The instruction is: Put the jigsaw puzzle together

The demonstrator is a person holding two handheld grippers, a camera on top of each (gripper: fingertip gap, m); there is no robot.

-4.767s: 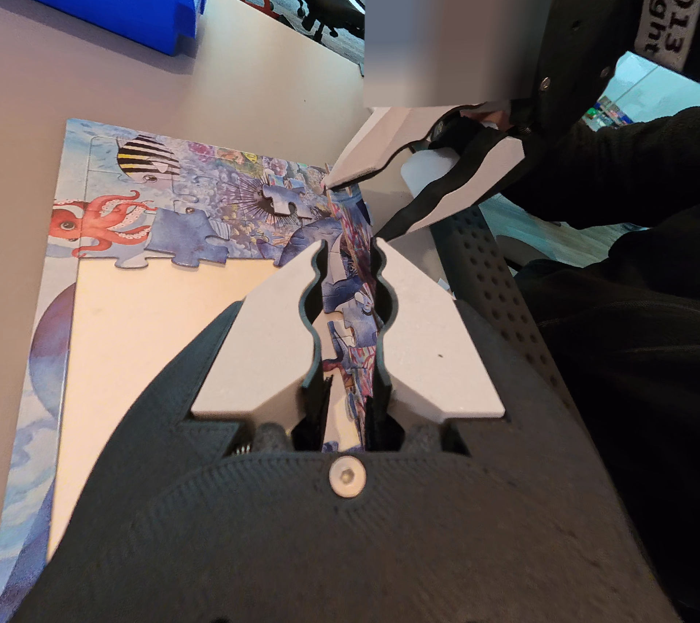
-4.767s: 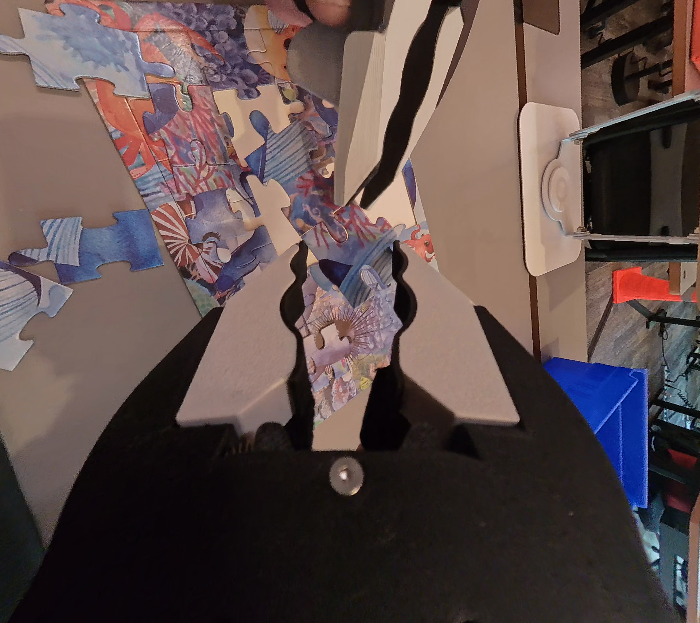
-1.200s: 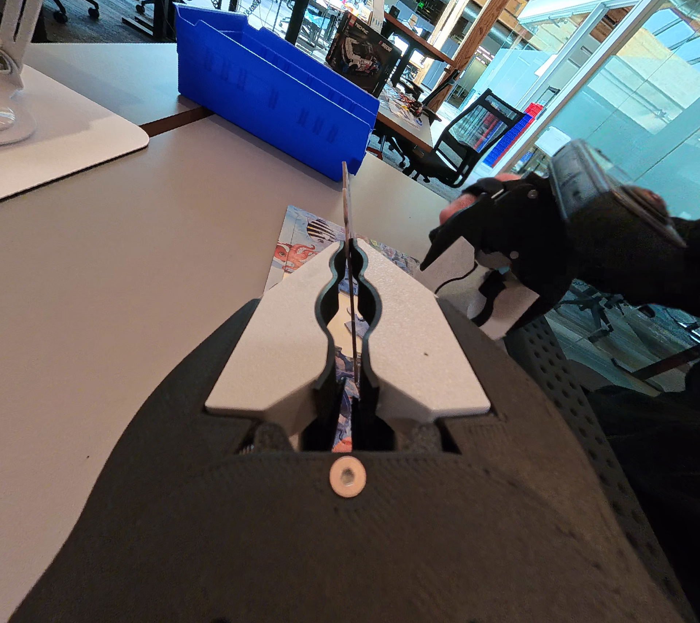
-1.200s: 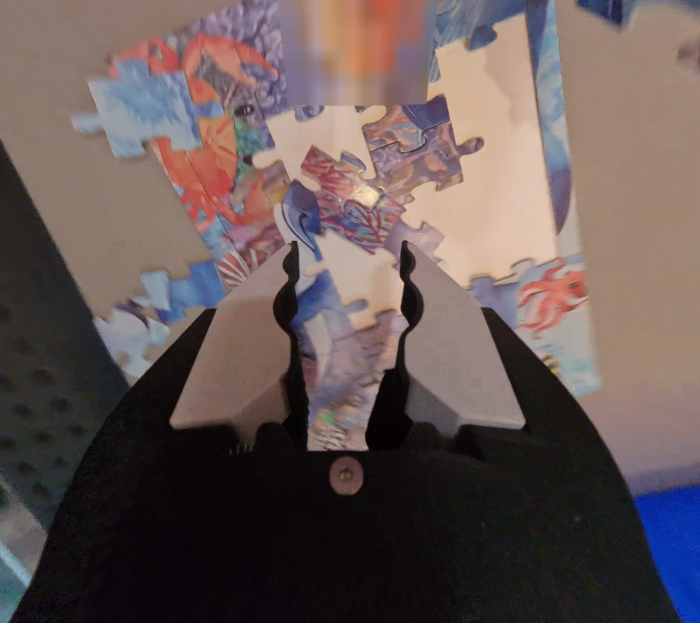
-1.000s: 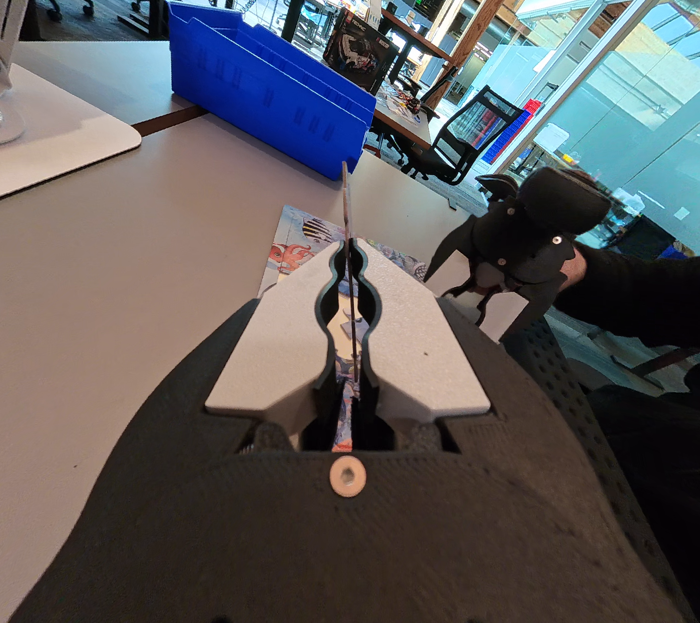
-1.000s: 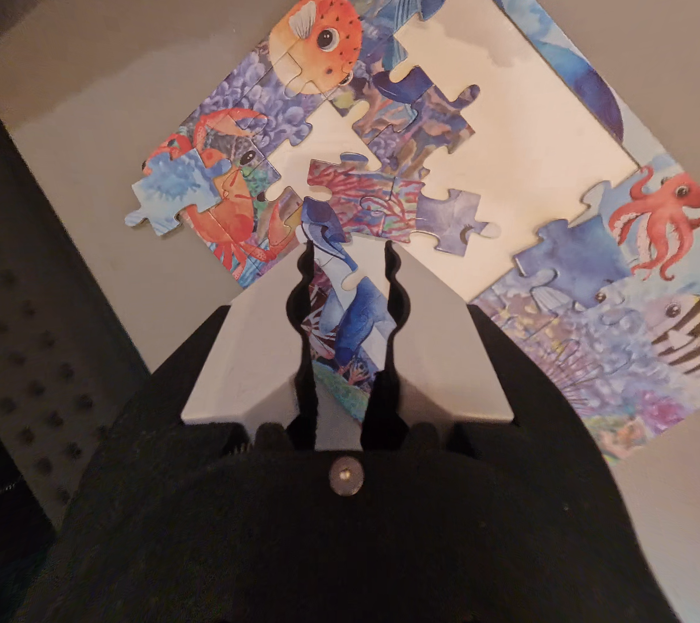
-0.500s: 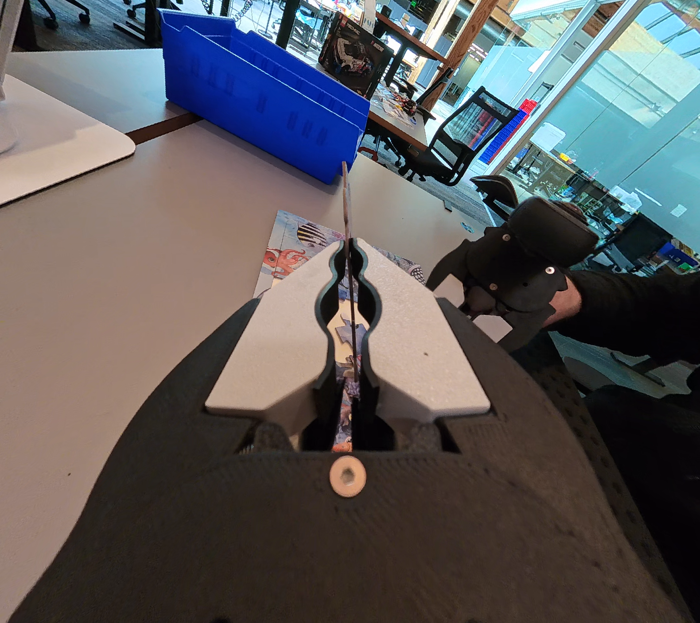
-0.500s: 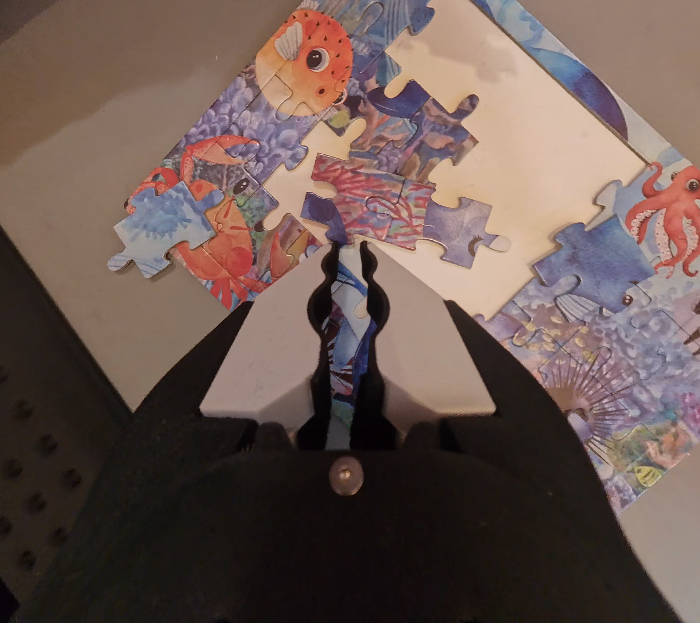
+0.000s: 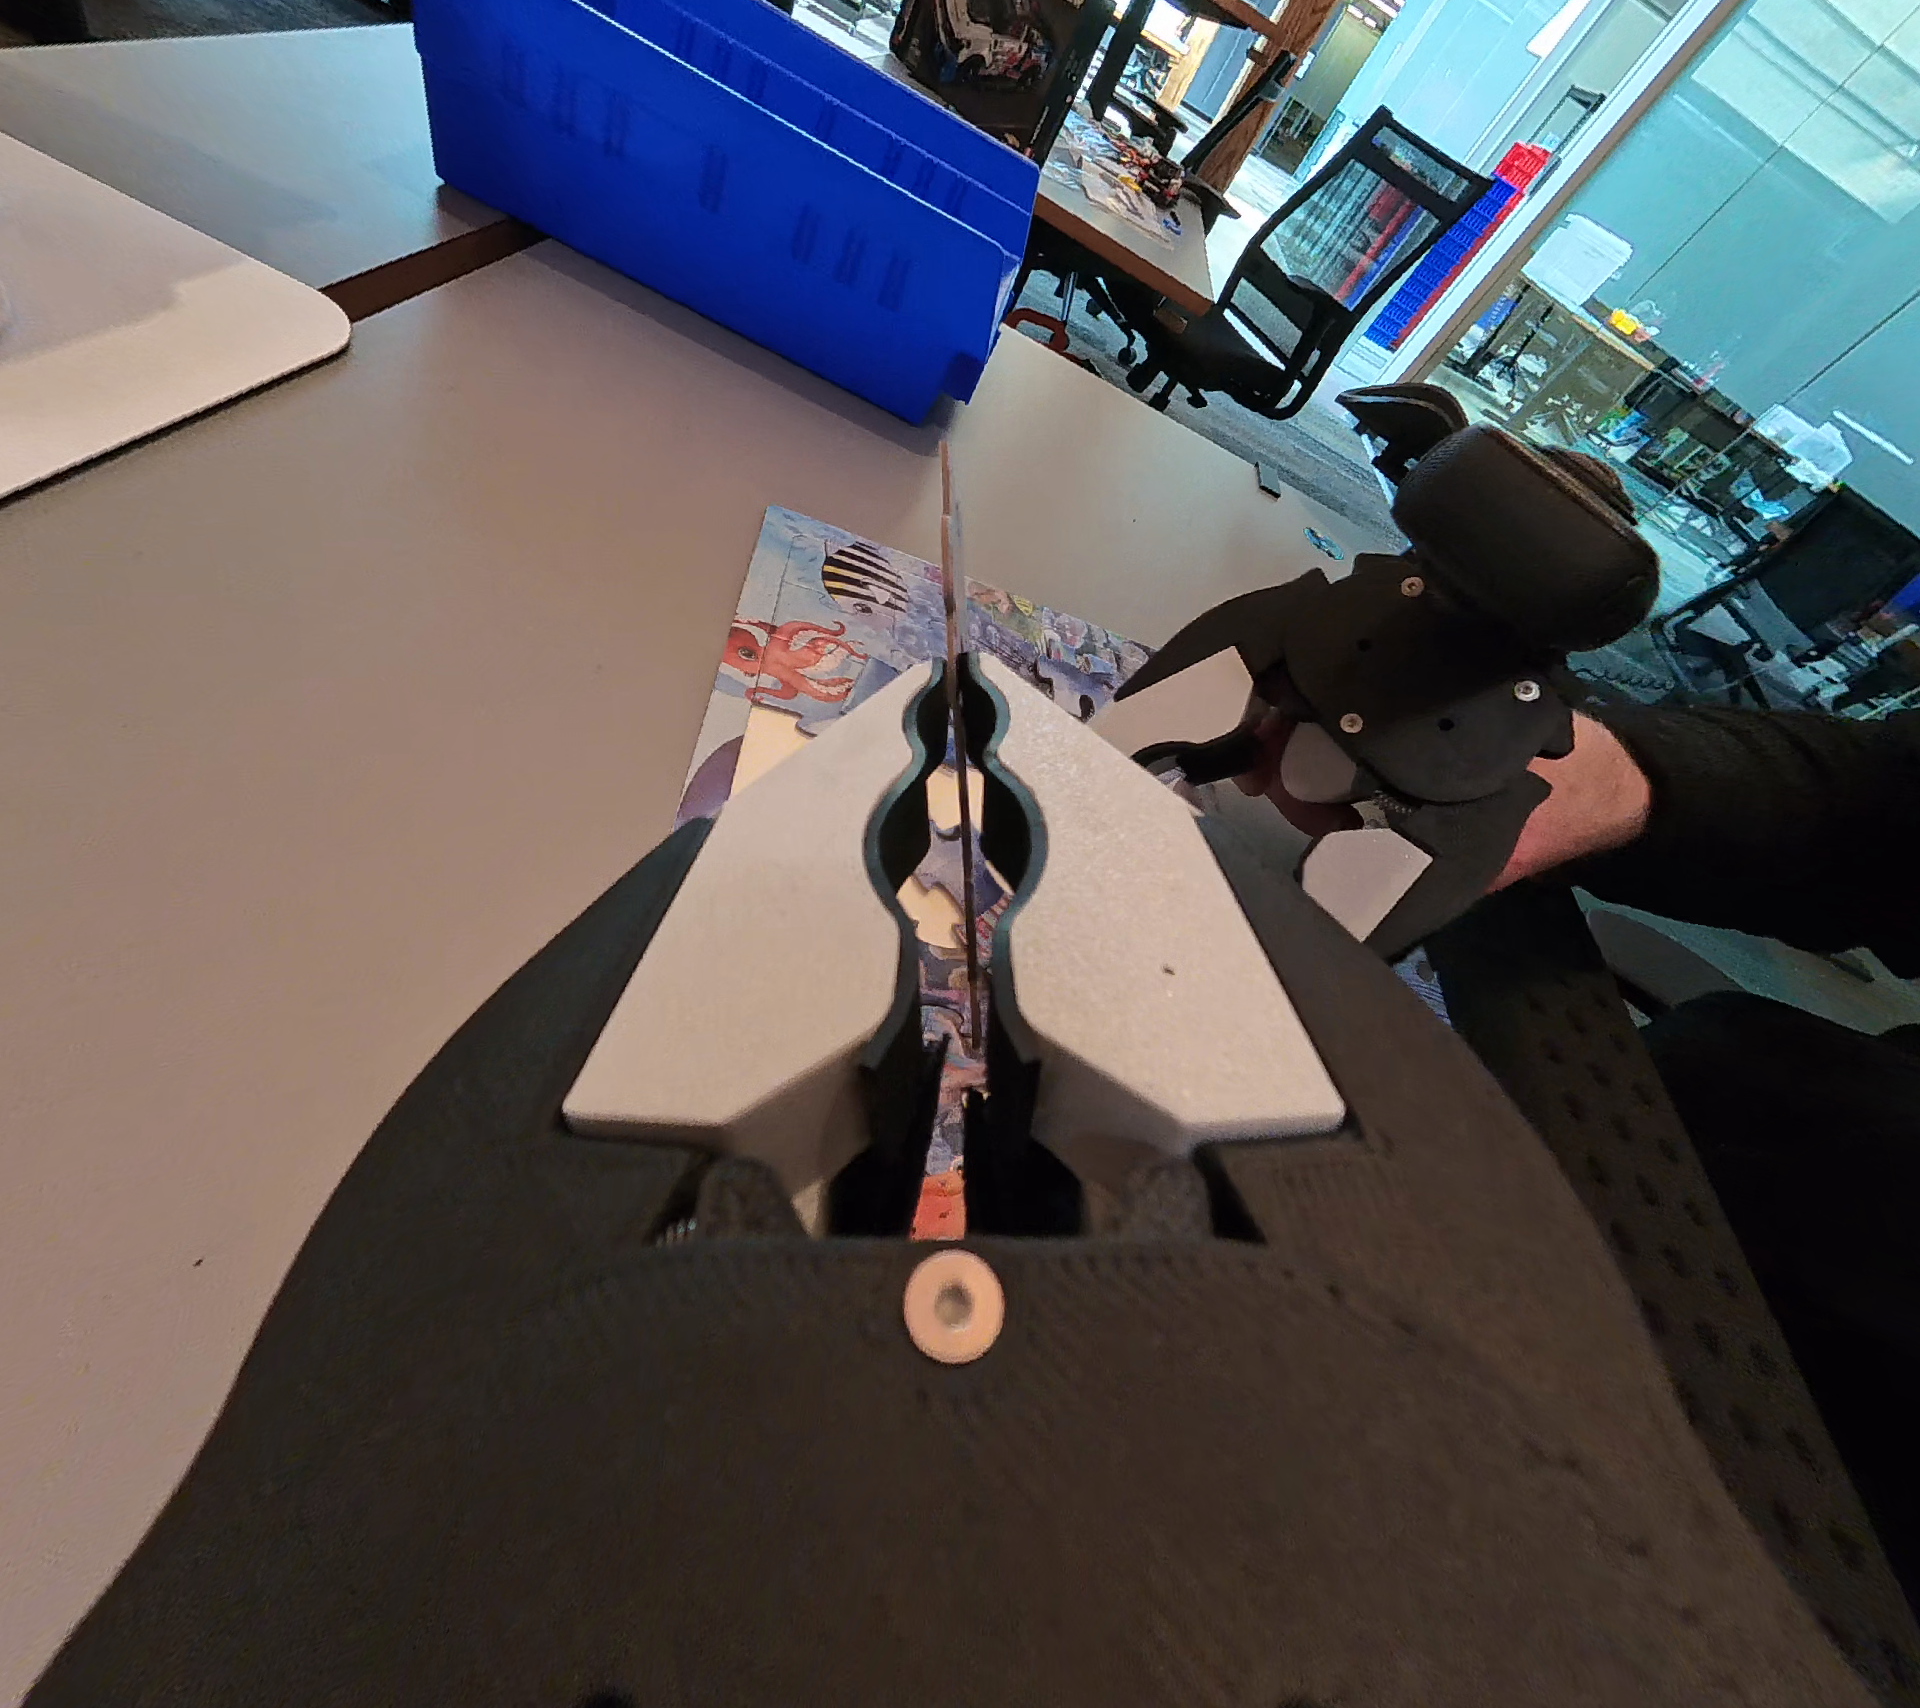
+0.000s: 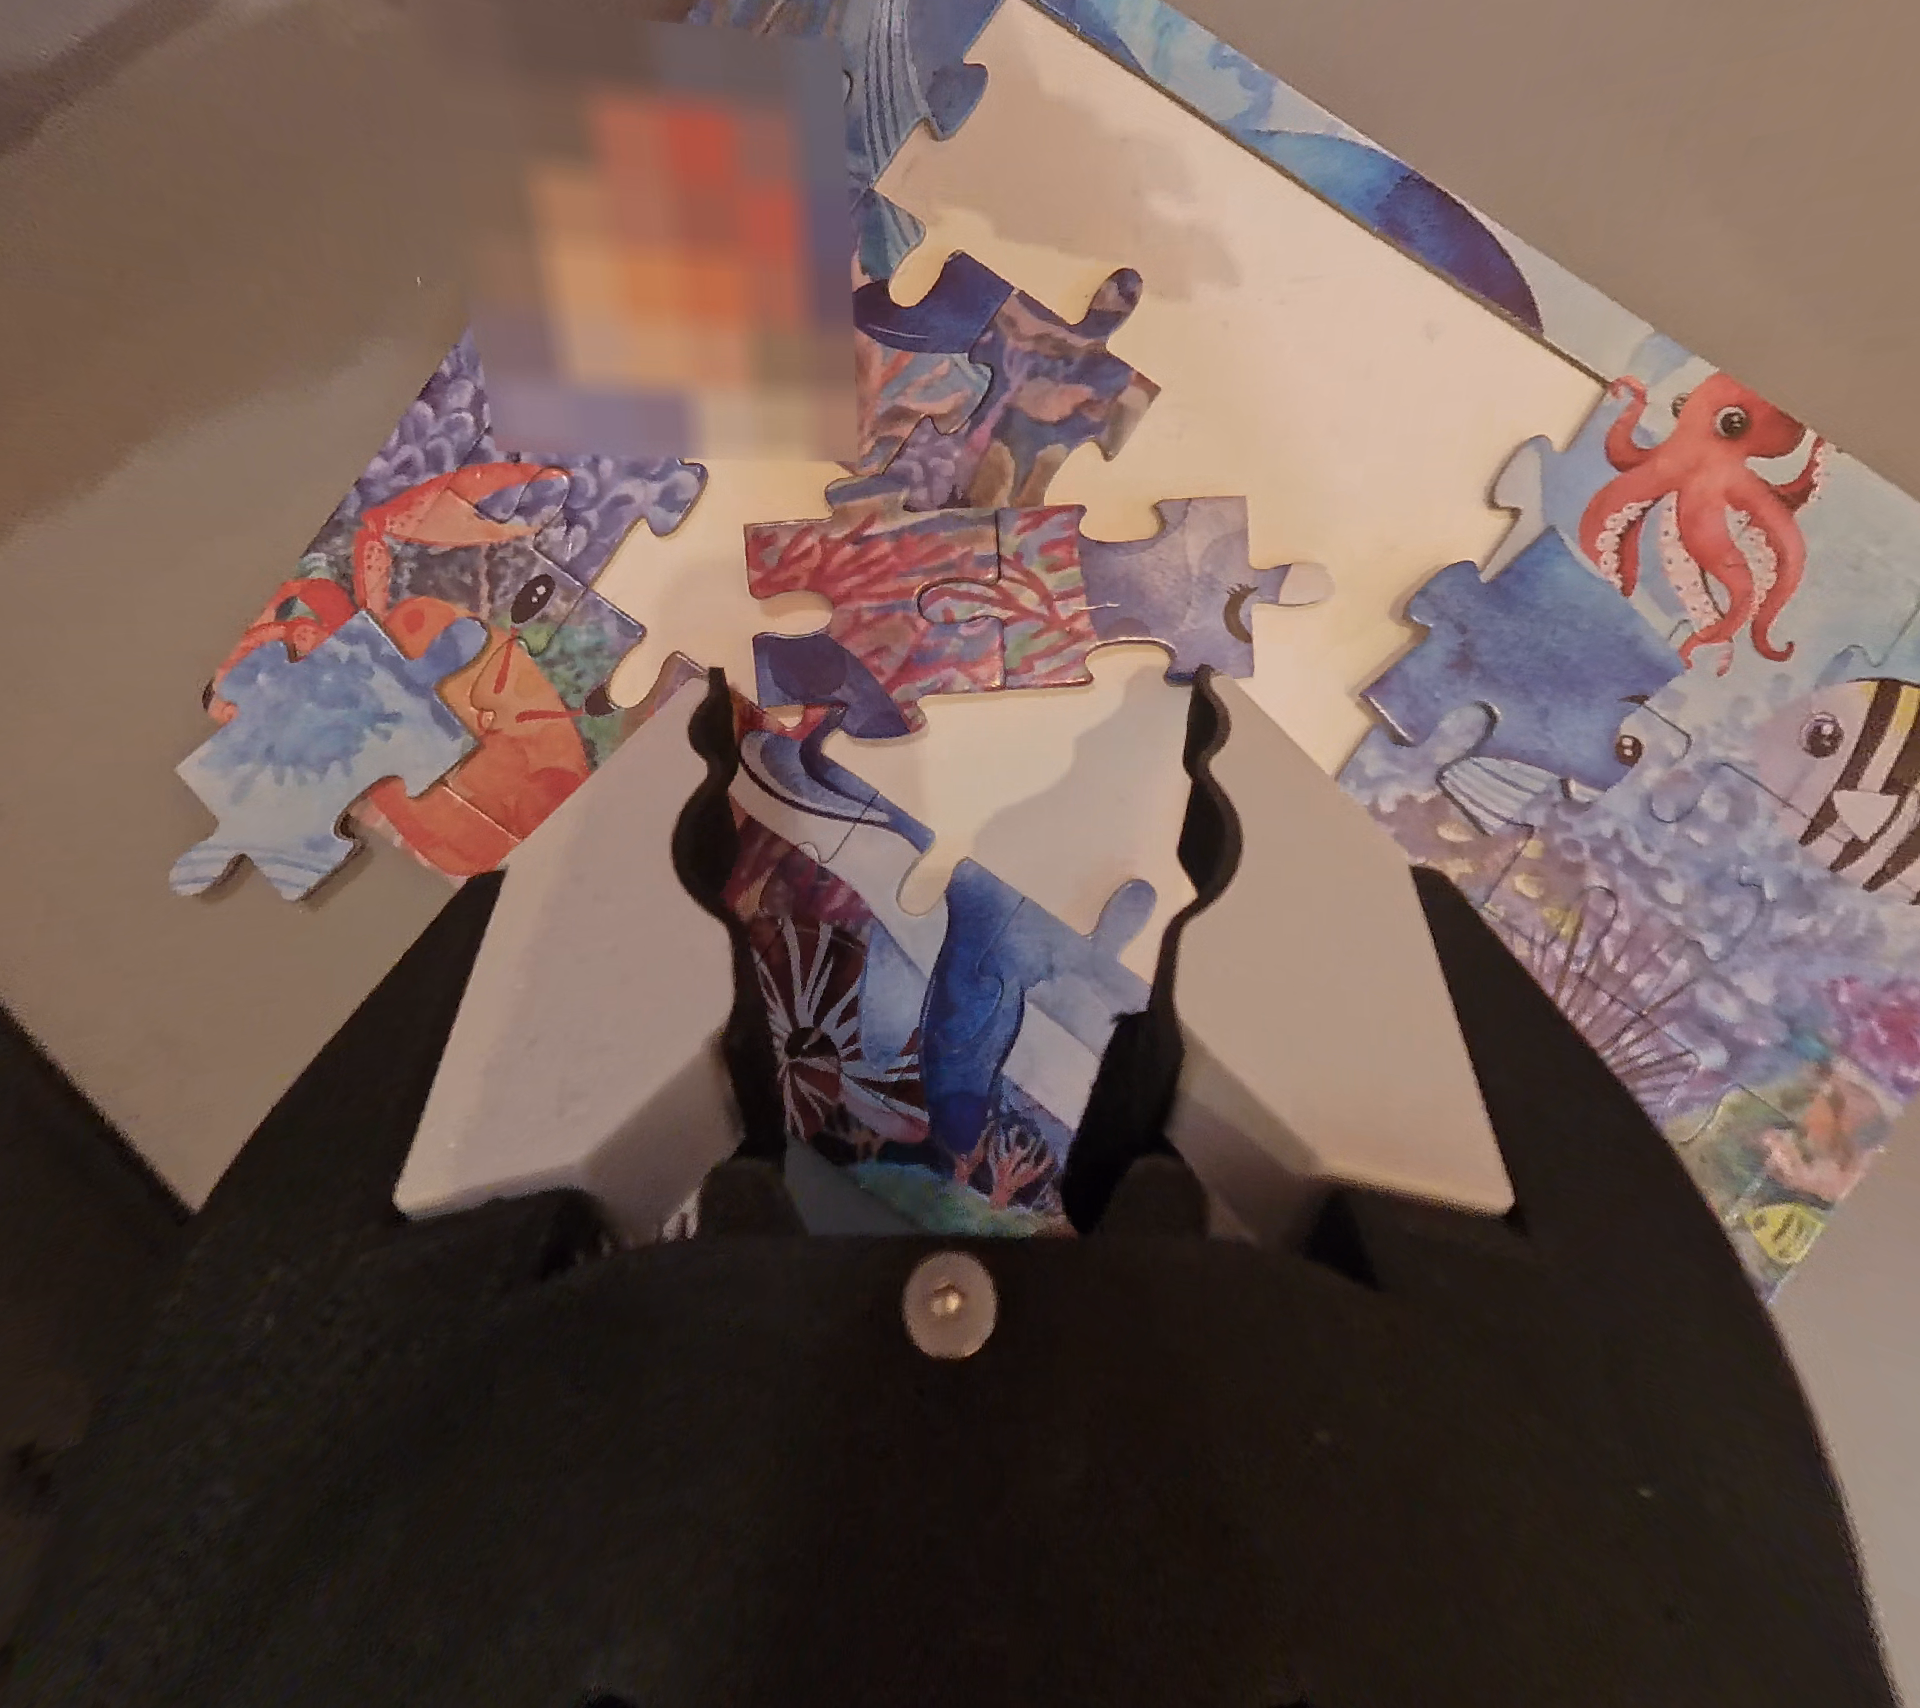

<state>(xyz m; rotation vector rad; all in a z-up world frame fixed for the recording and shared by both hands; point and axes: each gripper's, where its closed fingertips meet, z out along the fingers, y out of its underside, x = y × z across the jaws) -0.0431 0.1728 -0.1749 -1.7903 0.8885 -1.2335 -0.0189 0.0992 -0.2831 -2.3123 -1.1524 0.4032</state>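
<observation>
Now, line by line:

Left gripper (image 9: 961,692): held level above the worktop and aimed along it toward the blue bin; its jaws are pinched tight on a thin puzzle piece (image 9: 952,578) that stands on edge between them, seen edge-on and sticking out past the tips.

Right gripper (image 10: 956,692): pointed straight down over the puzzle, jaws spread wide with nothing between them; in the left wrist view it (image 9: 1164,723) hangs low over the puzzle's near right part, gripped by a hand (image 9: 1590,801) in a black sleeve.

Jigsaw puzzle (image 10: 1299,328): a sea-life picture in a flat tray on the worktop, partly filled; a large cream patch of bare tray shows in the middle.

Placed parts: an orange octopus (image 10: 1704,505) and a striped fish (image 10: 1860,775) along one side, a red crab (image 10: 447,578) on the other.

Coral cluster (image 10: 997,598): a few joined pieces with red coral, lying on the bare tray just beyond the right gripper's tips.

Loose pale-blue piece (image 10: 312,775): overlaps the crab corner and hangs past the puzzle's edge.

Worktop (image 9: 364,619): plain grey and matt.

Blue bin (image 9: 707,141): sits at the far edge of the worktop, beyond the puzzle.

White pad (image 9: 135,328): flat, at the far left.

Room: an open workshop with desks, a black office chair (image 9: 1320,256) and glass partitions behind.
</observation>
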